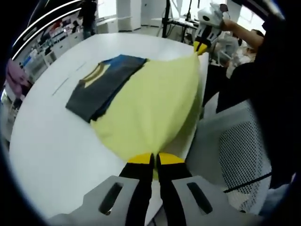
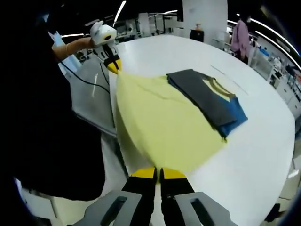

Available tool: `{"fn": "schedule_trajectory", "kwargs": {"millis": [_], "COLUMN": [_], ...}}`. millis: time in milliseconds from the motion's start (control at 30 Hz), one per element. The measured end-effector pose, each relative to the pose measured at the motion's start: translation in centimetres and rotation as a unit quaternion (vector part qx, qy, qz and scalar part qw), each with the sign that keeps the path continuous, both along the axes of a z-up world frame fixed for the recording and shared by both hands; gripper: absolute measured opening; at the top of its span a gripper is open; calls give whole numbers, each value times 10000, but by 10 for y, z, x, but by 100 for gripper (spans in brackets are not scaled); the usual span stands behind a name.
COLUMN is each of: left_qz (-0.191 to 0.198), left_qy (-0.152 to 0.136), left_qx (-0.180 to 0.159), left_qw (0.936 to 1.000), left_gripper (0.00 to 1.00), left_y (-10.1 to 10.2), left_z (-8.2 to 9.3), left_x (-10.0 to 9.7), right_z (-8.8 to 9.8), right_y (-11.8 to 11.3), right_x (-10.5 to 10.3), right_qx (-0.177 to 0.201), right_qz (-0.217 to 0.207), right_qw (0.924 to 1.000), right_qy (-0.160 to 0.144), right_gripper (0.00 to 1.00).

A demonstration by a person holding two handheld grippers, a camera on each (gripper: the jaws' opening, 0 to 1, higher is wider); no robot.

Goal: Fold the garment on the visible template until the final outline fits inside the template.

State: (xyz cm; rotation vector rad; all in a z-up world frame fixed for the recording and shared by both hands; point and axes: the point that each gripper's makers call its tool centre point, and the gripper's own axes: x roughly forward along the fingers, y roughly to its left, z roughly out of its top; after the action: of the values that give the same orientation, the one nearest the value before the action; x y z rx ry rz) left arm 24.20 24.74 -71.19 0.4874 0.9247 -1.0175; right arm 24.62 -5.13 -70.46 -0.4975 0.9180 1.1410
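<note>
Both lower corners of the garment (image 1: 150,113) pinched and drawn taut off the near edge of the white table (image 1: 51,141), apparently to stretch the yellow panel flat ahead of a fold toward the far side. Left gripper (image 1: 154,161) with jaws closed together on one corner of the yellow fabric, seen low in the left gripper view; right gripper (image 2: 157,173) likewise clamped on the opposite corner, jaws together with cloth between the yellow tips. Each gripper also seen from the other's camera, at the far end of the stretched hem, beside the table's edge and held by a person in dark clothing. Hem raised and tensioned between the two grips, hence the fan-shaped spread of fabric narrowing to each pinch point. Garment lying partly on the table near its near edge, the upper portion resting on the surface, the lower portion lifted clear. Colour blocks noted: broad pale yellow body, dark grey section folded over, a blue band (image 2: 235,117) beneath it, and a yellow-trimmed neckline (image 2: 218,88). Faint template lines (image 1: 66,80) judged to sit on the table beyond the garment toward the far edge; outline too thin to trace fully. Folding judged incomplete; yellow panel still unfolded.
</note>
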Motion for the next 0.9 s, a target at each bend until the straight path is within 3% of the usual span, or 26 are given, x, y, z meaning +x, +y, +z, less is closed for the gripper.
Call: {"fn": "schedule_trajectory", "kwargs": {"millis": [367, 533, 900], "left_qz": [86, 134, 136], "left_qy": [137, 204, -42], "left_qx": [-264, -329, -285], "left_qw": [9995, 9992, 9995], "left_gripper": [1, 1, 1], "left_y": [-2, -3, -1], "left_z": [24, 26, 37], "left_x": [-6, -7, 18], "right_z": [17, 23, 33], "right_y": [2, 2, 2], "right_x": [-5, -2, 26], "right_qx": [-90, -139, -163], "right_qz": [139, 203, 97], "right_qw": [9999, 9997, 9991], "right_qy": [37, -18, -383], "right_gripper": [0, 0, 0]}}
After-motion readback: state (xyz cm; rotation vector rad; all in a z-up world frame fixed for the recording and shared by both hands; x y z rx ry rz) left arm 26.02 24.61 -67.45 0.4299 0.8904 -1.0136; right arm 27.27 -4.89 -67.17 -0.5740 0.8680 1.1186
